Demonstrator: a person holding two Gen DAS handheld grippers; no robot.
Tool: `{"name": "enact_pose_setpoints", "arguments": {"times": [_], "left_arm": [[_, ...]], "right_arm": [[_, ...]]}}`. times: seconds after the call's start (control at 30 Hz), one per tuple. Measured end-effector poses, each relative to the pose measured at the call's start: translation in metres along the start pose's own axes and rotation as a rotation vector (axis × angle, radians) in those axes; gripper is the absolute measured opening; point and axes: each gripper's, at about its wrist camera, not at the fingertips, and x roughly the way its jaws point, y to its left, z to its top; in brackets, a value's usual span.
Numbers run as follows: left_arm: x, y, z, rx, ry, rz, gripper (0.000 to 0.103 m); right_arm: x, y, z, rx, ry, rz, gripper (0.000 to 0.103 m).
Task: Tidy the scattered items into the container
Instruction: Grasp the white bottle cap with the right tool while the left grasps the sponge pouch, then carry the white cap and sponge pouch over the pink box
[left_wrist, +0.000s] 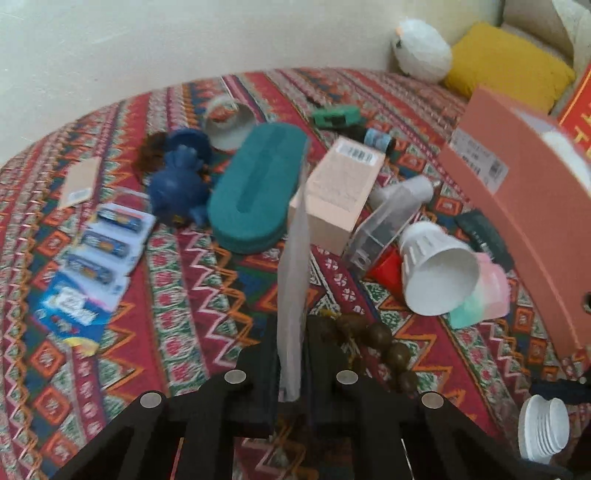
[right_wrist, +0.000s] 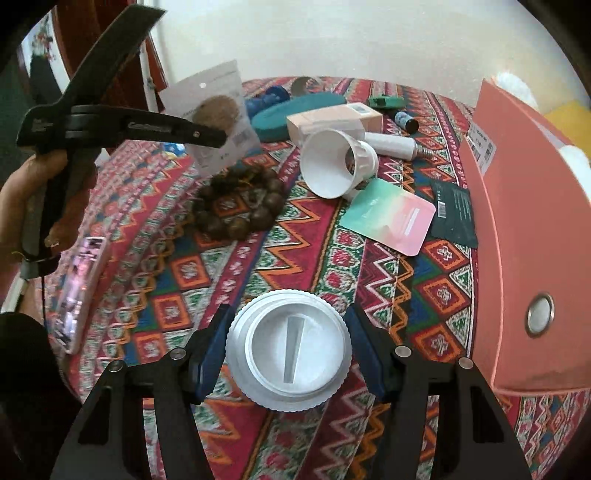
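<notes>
My left gripper (left_wrist: 292, 332) is shut on a thin clear packet (left_wrist: 293, 266), seen edge-on and held above the patterned cloth. In the right wrist view this packet (right_wrist: 216, 110) shows a brown disc inside, with the left gripper (right_wrist: 218, 137) pinching its lower edge. My right gripper (right_wrist: 288, 313) has its blue pads (right_wrist: 212, 354) against both sides of a white ribbed lid (right_wrist: 289, 347). That lid (left_wrist: 543, 428) also shows low at the right in the left wrist view. The salmon-pink container box (right_wrist: 517, 221) (left_wrist: 517, 206) stands at the right.
Brown bead bracelet (right_wrist: 240, 206), white cup (right_wrist: 332, 162) on its side, pink-green sachet (right_wrist: 391, 218) and dark packet (right_wrist: 454, 214) lie near the box. Teal oval case (left_wrist: 255, 192), pink carton (left_wrist: 340, 192), blue toy (left_wrist: 177, 184) and card packs (left_wrist: 107, 236) lie farther off. A phone (right_wrist: 79, 291) rests at the left.
</notes>
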Motion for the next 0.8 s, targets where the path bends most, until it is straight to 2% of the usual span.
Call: {"name": "enact_pose_setpoints", "arguments": {"times": [0.07, 0.43, 0.8], "left_arm": [[-0.020, 0.004, -0.004, -0.012, -0.021, -0.021, 0.006], [-0.097, 0.005, -0.023, -0.020, -0.088, 0.000, 0.006], [-0.172, -0.011, -0.052, -0.001, -0.151, 0.013, 0.006]], "right_arm": [[-0.009, 0.005, -0.003, 0.002, -0.010, 0.008, 0.065], [-0.066, 0.039, -0.024, -0.043, -0.073, 0.024, 0.065], [-0.122, 0.064, -0.052, -0.060, -0.134, 0.026, 0.065]]}}
